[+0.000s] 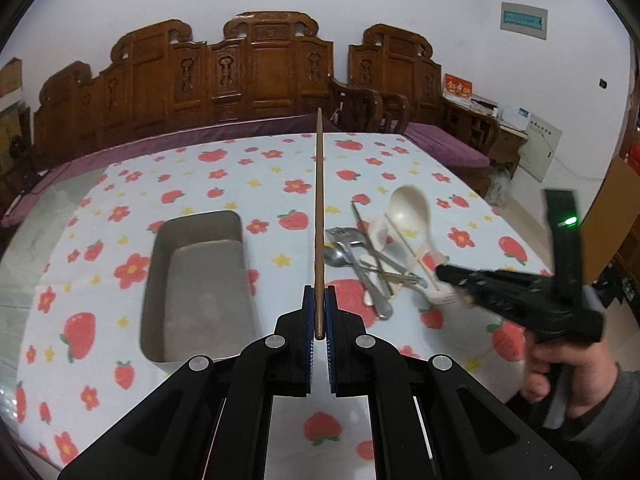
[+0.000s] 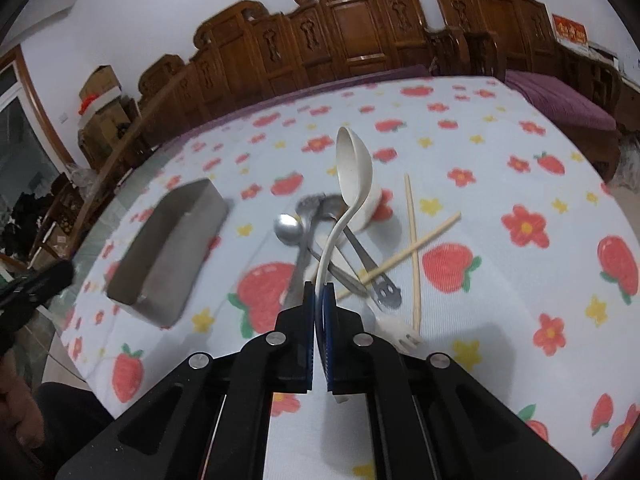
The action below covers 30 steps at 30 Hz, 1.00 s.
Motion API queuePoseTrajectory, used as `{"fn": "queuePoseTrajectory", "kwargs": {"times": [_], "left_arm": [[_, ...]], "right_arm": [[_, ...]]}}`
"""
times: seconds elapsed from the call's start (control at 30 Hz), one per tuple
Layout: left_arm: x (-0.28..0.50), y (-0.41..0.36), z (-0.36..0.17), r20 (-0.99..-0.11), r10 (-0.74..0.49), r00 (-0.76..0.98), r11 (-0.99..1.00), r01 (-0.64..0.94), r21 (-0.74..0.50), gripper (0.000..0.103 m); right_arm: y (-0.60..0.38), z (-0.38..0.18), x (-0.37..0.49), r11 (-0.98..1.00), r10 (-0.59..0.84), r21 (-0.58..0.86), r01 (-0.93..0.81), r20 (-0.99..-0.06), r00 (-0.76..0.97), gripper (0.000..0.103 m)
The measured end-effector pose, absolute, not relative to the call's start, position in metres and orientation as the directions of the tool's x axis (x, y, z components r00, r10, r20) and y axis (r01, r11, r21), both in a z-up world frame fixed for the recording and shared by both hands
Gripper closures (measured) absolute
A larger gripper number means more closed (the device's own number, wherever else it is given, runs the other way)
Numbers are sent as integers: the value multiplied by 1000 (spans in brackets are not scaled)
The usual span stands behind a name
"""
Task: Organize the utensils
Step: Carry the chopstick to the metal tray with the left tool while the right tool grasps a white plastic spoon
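My left gripper [image 1: 319, 292] is shut on a brown wooden chopstick [image 1: 319, 200] that points straight away from it, above the table. To its left lies a grey metal tray [image 1: 200, 280], nothing in it. My right gripper [image 2: 319, 288] is shut on the handle of a white plastic spoon [image 2: 352, 168], lifted over the utensil pile. In that pile lie a metal spoon [image 2: 288, 230], a metal fork [image 2: 310, 204], two pale chopsticks [image 2: 412, 240] crossed, and a white plastic fork [image 2: 400, 330]. The right gripper [image 1: 442, 272] shows blurred at the right of the left wrist view.
A strawberry and flower tablecloth [image 2: 520, 280] covers the table. Carved wooden benches [image 1: 260, 72] with purple cushions stand behind the far edge. A person's hand [image 1: 568, 376] grips the right tool. Cardboard boxes [image 2: 100, 92] sit far left.
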<state>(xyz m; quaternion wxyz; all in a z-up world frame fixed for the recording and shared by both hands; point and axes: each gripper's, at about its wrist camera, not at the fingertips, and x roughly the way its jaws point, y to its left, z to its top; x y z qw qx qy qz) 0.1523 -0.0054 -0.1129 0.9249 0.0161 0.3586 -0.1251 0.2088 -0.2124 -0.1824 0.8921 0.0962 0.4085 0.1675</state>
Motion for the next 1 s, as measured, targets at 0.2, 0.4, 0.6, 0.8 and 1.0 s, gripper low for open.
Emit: {"fn": "queuePoseTrajectory", "kwargs": {"times": [0.2, 0.4, 0.6, 0.8, 1.0], "left_arm": [[161, 12, -115, -680, -166, 714, 980, 199, -31, 99], [171, 37, -136, -714, -115, 691, 991, 128, -35, 99], [183, 63, -156, -755, -76, 652, 997, 69, -41, 99], [191, 81, -180, -811, -57, 582, 998, 27, -51, 99], [195, 89, -188, -828, -64, 557, 998, 15, -67, 99]], "right_arm": [[-199, -156, 200, 914, 406, 297, -277, -664, 628, 98], [-174, -144, 194, 901, 430, 267, -341, -657, 619, 98], [-148, -140, 191, 885, 454, 253, -392, -661, 597, 98], [-126, -142, 193, 872, 465, 239, -427, -675, 572, 98], [-110, -144, 195, 863, 473, 233, -449, -684, 555, 98]]}}
